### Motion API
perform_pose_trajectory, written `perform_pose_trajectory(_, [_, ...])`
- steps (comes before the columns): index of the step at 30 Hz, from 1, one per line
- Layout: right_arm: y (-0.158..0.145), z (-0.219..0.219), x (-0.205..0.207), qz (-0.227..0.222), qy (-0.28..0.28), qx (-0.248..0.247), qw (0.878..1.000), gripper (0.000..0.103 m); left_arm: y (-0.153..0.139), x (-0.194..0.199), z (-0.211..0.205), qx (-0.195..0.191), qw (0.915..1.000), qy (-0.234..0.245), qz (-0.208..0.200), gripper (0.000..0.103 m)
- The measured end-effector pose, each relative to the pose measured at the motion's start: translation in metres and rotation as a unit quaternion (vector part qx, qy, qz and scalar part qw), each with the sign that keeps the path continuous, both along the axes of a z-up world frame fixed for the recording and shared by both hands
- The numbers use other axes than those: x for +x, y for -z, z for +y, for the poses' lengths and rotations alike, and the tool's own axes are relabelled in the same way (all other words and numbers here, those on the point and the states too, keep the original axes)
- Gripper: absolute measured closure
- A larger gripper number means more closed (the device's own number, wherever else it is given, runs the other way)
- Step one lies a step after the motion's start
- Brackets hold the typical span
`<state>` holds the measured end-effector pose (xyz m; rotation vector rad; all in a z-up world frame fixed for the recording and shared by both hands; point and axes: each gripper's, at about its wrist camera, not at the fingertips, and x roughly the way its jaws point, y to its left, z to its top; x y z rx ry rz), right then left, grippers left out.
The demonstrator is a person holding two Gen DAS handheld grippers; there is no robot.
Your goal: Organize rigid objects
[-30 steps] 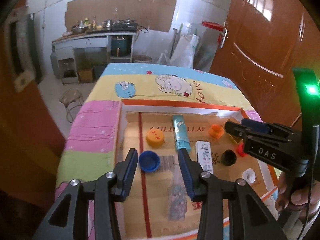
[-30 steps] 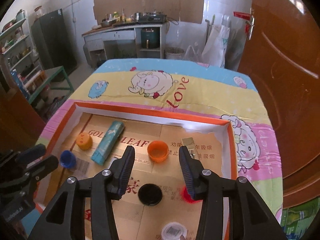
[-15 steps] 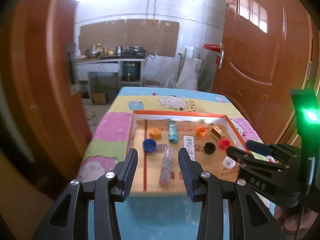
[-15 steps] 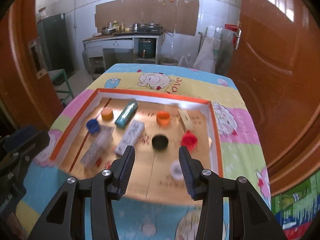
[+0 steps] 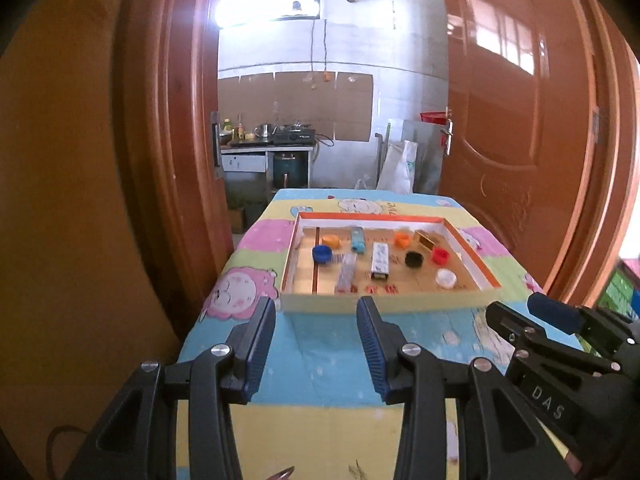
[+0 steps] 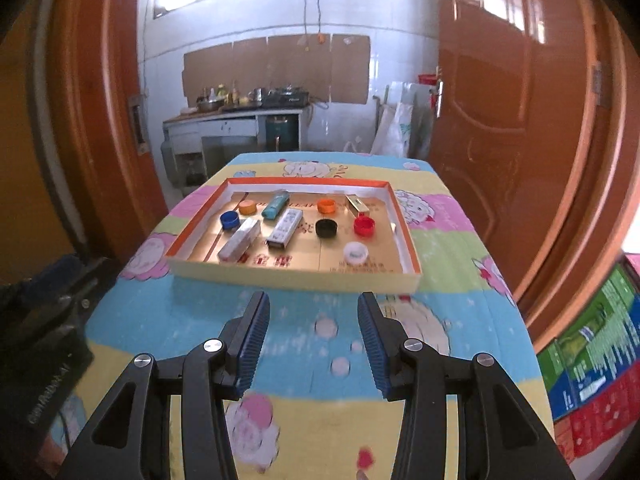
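Grippers clear of tray (image 6: 296,276), over cloth.
We see left gripper (image 5: 316,344) and right gripper (image 6: 313,340) both spread, nothing between pads; caps, boxes in tray.

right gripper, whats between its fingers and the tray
Only bare patterned tablecloth lies between the right gripper and the tray. The right wrist view shows this; its fingers stand apart with nothing between them.

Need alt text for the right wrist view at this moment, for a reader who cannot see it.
The right gripper hangs open and empty above a cartoon-print tablecloth, short of a shallow cardboard tray. Inside the tray lie small boxes and loose bottle caps: blue, black, red, white and two orange. Wooden doors flank a kitchen behind.
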<state>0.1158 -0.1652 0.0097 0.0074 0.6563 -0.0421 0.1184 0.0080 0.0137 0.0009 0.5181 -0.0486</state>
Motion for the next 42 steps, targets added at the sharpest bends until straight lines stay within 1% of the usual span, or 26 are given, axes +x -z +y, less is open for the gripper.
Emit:
perform_pose_trajectory(6, [0.001, 0.012, -0.042, -0.027, 0.017, -0.022, 0.999, 0.056, 0.006, -0.038, 0.0, -0.004, 1.0, 0.003, -0.003, 0.061])
perform_pose_trajectory(11, [0.004, 0.016, -0.064, -0.025, 0.01, -0.018, 0.999, 0.056, 0.006, -0.062, 0.0, 0.004, 0.9999, -0.004, -0.009, 0.061])
perform_pose_trajectory(19, [-0.003, 0.013, -0.092, -0.046, 0.018, -0.016, 0.999, 0.056, 0.004, -0.091, -0.004, 0.009, 0.9997, -0.006, -0.022, 0.061])
perform_pose_trajectory(29, [-0.009, 0.018, -0.11, -0.058, 0.01, -0.02, 0.998, 0.056, 0.001, -0.108, -0.001, 0.005, 0.9995, -0.011, -0.031, 0.061])
perform_pose_trajectory(32, [-0.011, 0.02, -0.114, -0.061, 0.008, -0.022, 0.998, 0.056, 0.0, -0.11, 0.001, -0.001, 0.9996, -0.009, -0.029, 0.061])
perform_pose_trajectory(42, [-0.012, 0.024, -0.119, -0.064, 0.005, -0.023, 0.998, 0.056, -0.002, -0.115, 0.001, 0.003, 0.9994, -0.009, -0.034, 0.061])
